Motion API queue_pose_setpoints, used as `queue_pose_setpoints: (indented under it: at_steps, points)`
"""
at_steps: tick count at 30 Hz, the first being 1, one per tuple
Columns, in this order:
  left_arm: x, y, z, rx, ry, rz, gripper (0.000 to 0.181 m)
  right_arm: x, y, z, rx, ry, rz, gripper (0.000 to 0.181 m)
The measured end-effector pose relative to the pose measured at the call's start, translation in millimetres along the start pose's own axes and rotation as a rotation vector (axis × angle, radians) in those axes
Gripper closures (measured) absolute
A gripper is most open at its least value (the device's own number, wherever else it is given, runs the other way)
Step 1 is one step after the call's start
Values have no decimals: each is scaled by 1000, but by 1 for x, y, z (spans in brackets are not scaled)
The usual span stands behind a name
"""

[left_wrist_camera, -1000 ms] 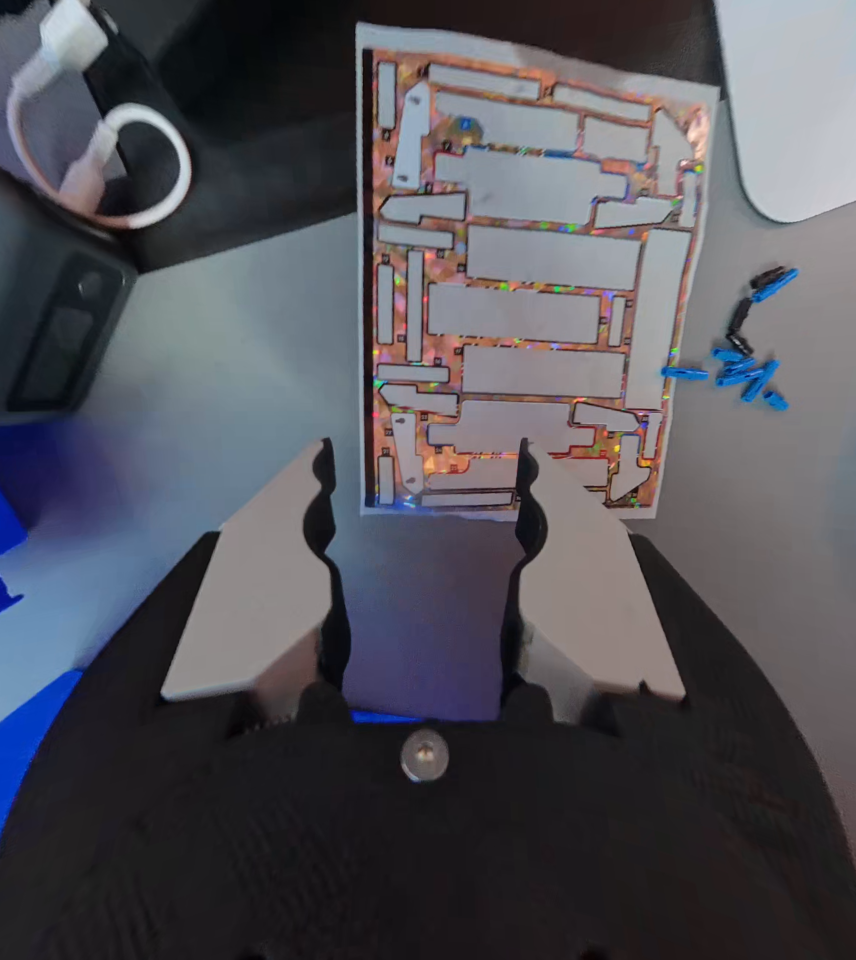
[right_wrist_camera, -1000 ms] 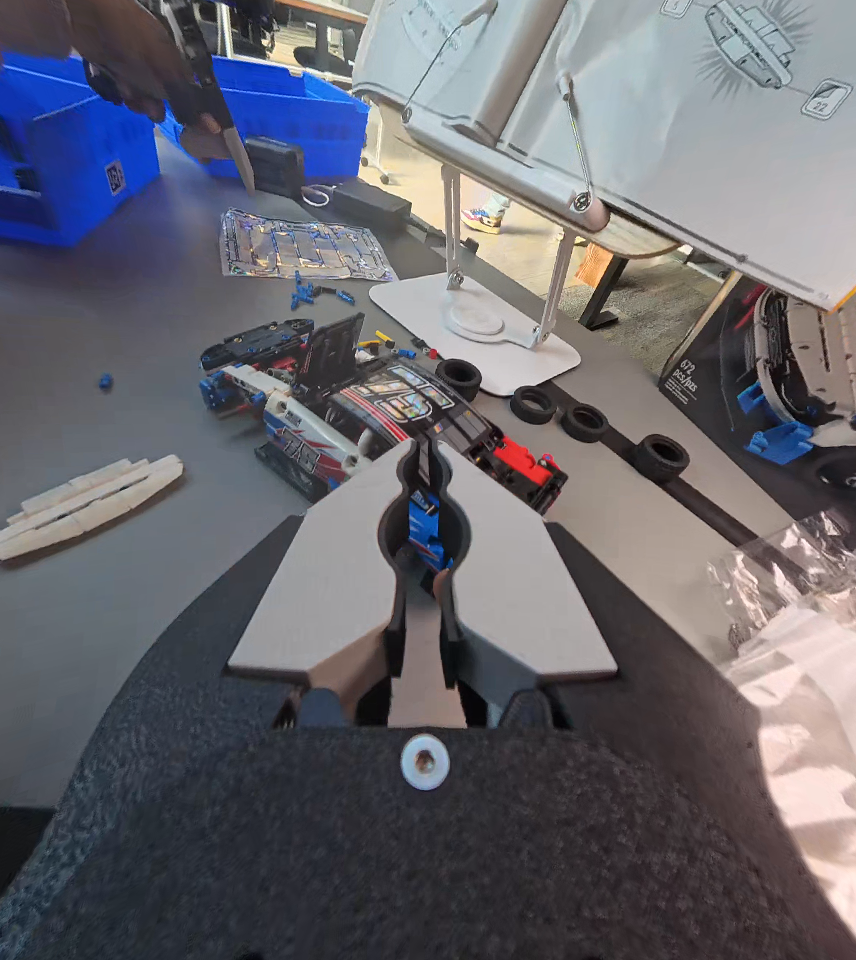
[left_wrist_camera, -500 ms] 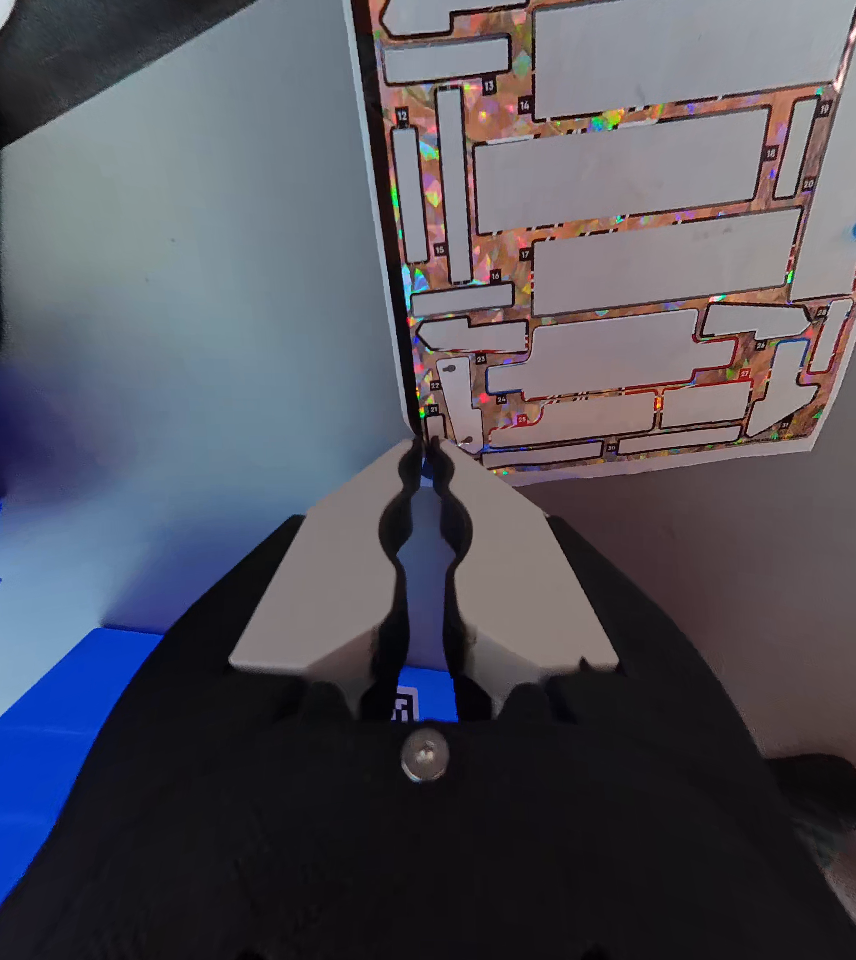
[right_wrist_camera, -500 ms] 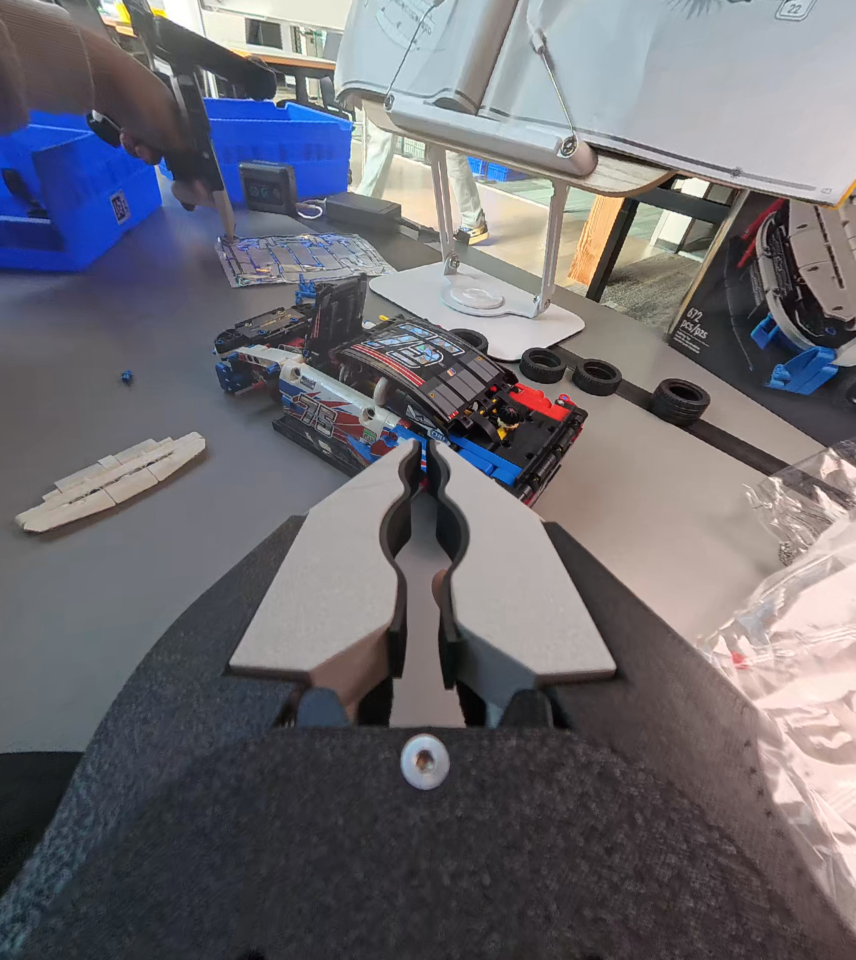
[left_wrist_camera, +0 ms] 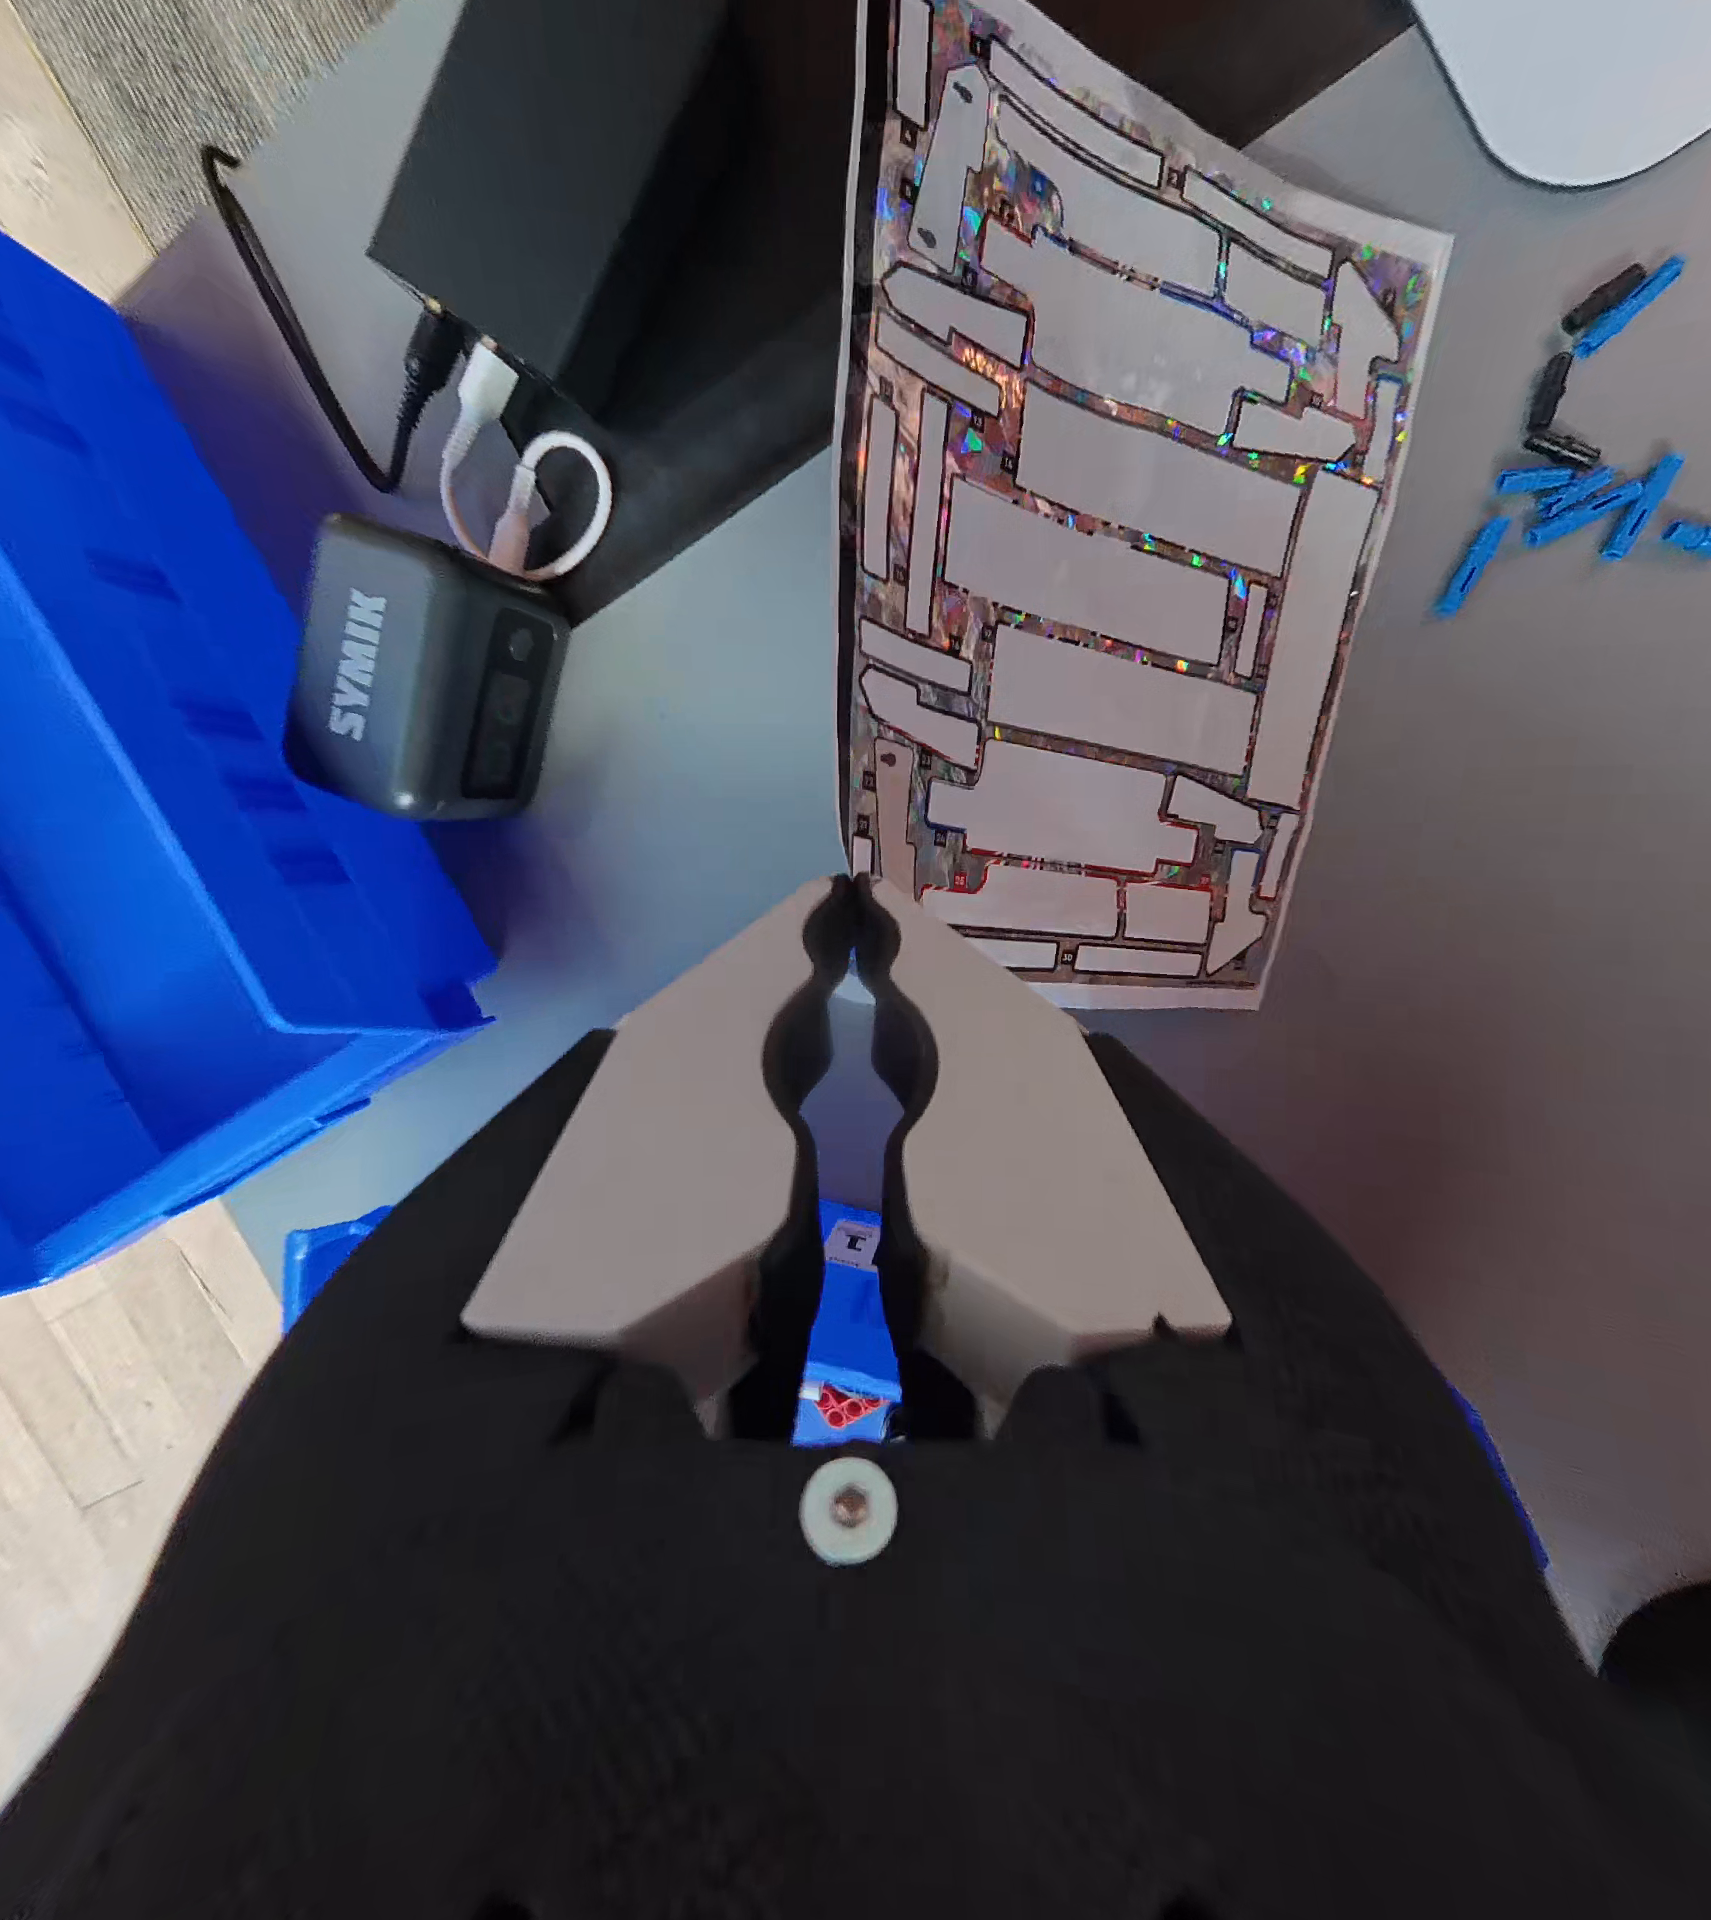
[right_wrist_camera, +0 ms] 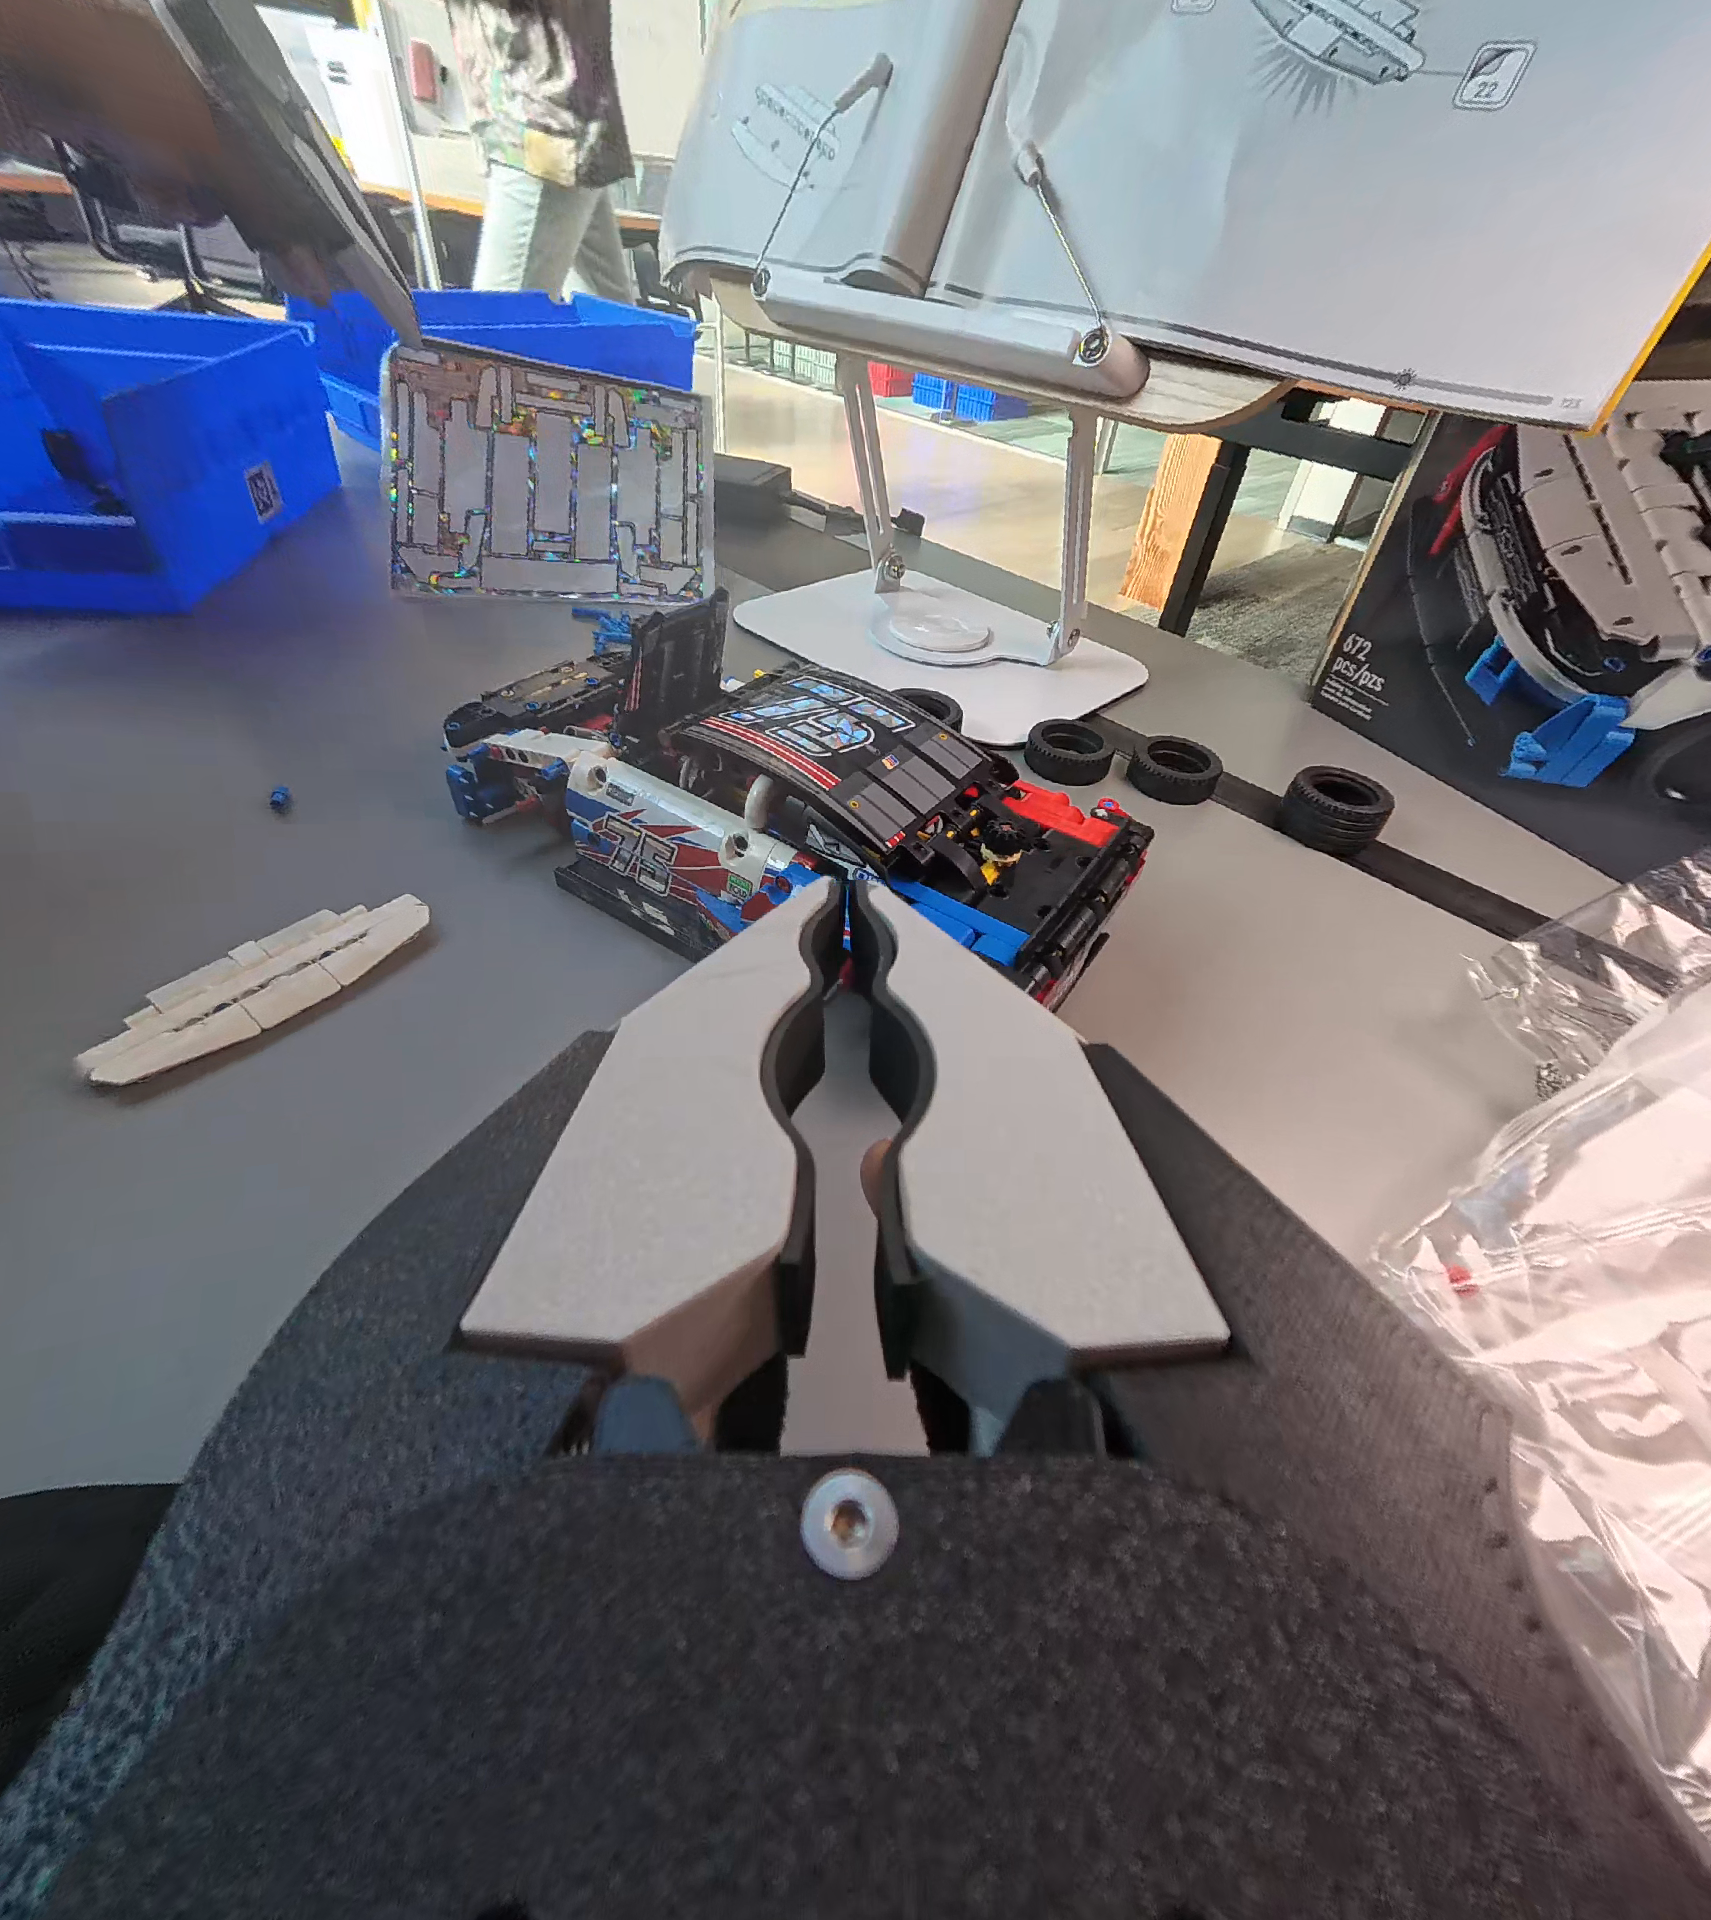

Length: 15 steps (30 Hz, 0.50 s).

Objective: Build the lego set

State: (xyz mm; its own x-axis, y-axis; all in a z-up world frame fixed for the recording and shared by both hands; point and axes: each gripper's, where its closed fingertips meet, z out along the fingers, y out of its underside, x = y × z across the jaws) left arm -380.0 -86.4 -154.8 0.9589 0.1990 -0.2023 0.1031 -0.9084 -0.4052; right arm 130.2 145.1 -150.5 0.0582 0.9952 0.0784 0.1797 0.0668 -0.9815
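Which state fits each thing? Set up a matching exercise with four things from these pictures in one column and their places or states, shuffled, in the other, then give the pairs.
Things
1. sticker sheet
2. left gripper
3. loose black tyres
4. white curved panel

States
A. lying flat on the table, left of the car
B. lifted off the table, hanging by a corner
C. beside the book stand's base
D. shut on a corner of the sheet

Pairs: 1-B, 2-D, 3-C, 4-A
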Motion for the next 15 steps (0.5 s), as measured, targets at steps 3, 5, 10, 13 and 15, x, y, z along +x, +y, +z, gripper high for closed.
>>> queue_pose_setpoints:
  at_steps: [3, 5, 10, 13, 15]
  points:
    - [4, -4, -31, 66, -38, 64, 181, -4, -3, 0, 3, -6, -14, 181]
    - [9, -4, -51, 107, -57, 99, 181, -7, -4, 1, 3, -14, -21, 181]
    - [26, -4, -101, 206, -91, 181, 181, -18, -11, 5, 6, -40, -47, 181]
    - [44, -8, -133, 294, -75, 213, 181, -28, -19, 7, 13, -64, -67, 181]
    - [58, -14, -156, 369, -50, 226, 181, -39, -29, 11, 29, -100, -70, 181]
